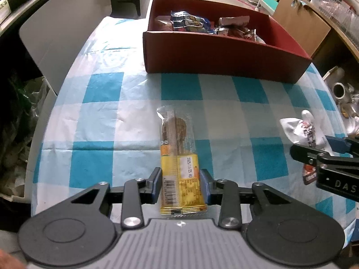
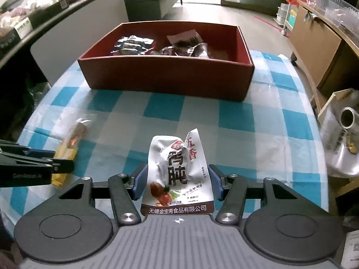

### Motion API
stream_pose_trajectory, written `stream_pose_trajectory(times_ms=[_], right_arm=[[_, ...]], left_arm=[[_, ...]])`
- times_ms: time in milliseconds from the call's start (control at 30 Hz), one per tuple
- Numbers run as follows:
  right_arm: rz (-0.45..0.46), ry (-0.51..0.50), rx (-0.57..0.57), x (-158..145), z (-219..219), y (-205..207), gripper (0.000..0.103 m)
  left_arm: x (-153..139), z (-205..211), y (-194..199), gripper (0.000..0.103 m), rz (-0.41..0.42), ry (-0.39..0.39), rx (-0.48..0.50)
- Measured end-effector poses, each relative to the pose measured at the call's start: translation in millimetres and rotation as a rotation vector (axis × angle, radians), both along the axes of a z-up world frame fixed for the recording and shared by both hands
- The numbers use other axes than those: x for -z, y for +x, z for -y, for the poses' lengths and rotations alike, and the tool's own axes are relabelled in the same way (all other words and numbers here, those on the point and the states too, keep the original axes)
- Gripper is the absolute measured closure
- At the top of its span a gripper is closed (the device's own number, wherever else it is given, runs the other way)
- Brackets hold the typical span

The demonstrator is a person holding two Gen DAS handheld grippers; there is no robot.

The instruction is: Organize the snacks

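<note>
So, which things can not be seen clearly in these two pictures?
- Yellow bar: near end under the left gripper body, left view; blurred in right view.
- Box floor: hidden by near wall and packets, both views.
- White pouch: partly behind right gripper, left view.

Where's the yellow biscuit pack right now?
The yellow biscuit pack sits between the pads of the left claw, on the checked tablecloth, in front of the red box; the right wrist view shows it at lower left.

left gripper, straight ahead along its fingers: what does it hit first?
Beyond the yellow snack bar gripped by the left gripper, bare checked tablecloth comes first; the red box stands farther along that line. Depth is uncertain.
</note>
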State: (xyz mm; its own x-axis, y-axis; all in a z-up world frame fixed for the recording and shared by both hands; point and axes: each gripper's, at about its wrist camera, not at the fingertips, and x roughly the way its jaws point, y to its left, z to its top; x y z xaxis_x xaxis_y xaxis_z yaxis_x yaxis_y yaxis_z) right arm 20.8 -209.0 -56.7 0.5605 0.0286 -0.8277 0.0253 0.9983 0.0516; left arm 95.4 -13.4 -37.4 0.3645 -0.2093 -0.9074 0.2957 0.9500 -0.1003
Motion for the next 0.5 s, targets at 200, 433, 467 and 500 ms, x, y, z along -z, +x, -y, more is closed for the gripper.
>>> stream_pose_trajectory(times_ms=[200,433,467,500], right_arm=[[0.026,0.040,-0.008,-3.3,-4.3,12.4,0.039],[0.029,0.051,-0.004,-3.0,-3.3,22.7,0.039],[0.034,0.055,-0.004,-4.3,-3.1,23.3,0.039],[0.040,0.059,-0.003,-5.8,-3.1,23.7,0.039]], left_arm=[[-5.9,8.5,0.7,0.073,0.035,0.005,0.022],[-9.6,14.8,0.0,0.074,0.057,0.009,0.050],[-10.4,15.3,-0.4,0.074,0.061,0.010,0.054],[-11.1,15.6,-1.1,0.074,0.066,0.011,0.056]])
